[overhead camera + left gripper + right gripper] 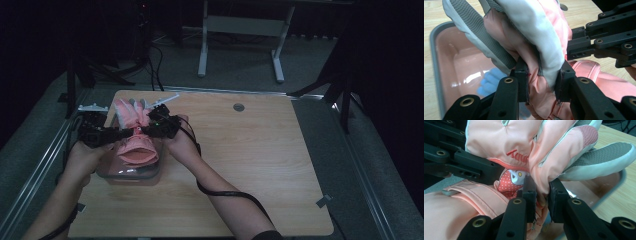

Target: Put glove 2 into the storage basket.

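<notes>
Both forearms come in from the bottom of the high view and meet over the left end of the bench (pixel 260 165), hands turned inward so the two grippers face each other. The left gripper (pixel 131 133) and the right gripper (pixel 141 130) pinch a pink glove (pixel 134 137) from opposite sides, holding it up over a clear tub (pixel 131 174).

In the left gripper view the jaws are clamped on a bunched fold of the glove (pixel 534 45), fabric squeezed tight between the pads. Same deal in the right gripper view: jaws clamped on the glove (pixel 506 140), near a seam by the fingers.

Hard-to-see stuff: the room is dark, and in the high view the jaws themselves are mostly lost behind glove and hands. There's something blue (pixel 489 81) in the bottom of the tub (pixel 451 62), maybe another glove, too blurry to say. The left forearm is cut off by the frame's bottom corner.

Room-wise, the tub sits close to the bench's left edge. The right two thirds of the bench is bare wood.
</notes>
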Demonstrator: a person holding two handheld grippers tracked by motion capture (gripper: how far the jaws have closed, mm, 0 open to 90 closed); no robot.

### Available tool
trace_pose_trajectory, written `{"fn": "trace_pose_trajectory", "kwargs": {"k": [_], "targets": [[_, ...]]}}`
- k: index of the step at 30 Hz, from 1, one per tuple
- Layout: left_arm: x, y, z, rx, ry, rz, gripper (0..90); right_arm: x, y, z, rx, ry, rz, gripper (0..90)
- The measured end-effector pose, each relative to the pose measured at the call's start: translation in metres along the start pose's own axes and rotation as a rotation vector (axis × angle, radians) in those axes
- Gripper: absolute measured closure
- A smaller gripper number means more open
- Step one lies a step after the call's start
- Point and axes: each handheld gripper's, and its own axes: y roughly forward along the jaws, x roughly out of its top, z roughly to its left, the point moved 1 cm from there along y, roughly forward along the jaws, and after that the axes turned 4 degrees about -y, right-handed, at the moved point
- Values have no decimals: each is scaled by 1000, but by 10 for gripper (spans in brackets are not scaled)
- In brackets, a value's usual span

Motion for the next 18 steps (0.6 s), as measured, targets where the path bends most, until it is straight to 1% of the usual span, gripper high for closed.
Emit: {"fn": "trace_pose_trajectory", "kwargs": {"k": [2, 6, 10, 12, 15, 18], "targets": [[-1, -1, 5, 2, -6, -1, 695, 2, 4, 2, 3, -4, 2, 776], [-2, 1, 13, 9, -10, -1, 694, 3, 14, 2, 7, 2, -3, 776], [-4, 4, 21, 3, -22, -9, 694, 4, 23, 2, 0, -10, -6, 776], [-5, 7, 25, 6, -27, -8, 694, 4, 27, 0, 2, -11, -6, 776], [-7, 12, 31, 5, -46, -4, 694, 3, 34, 0, -11, -20, 3, 776], [-10, 20, 33, 12, -50, 4, 694, 0, 40, -2, -22, -16, 14, 776]]}}
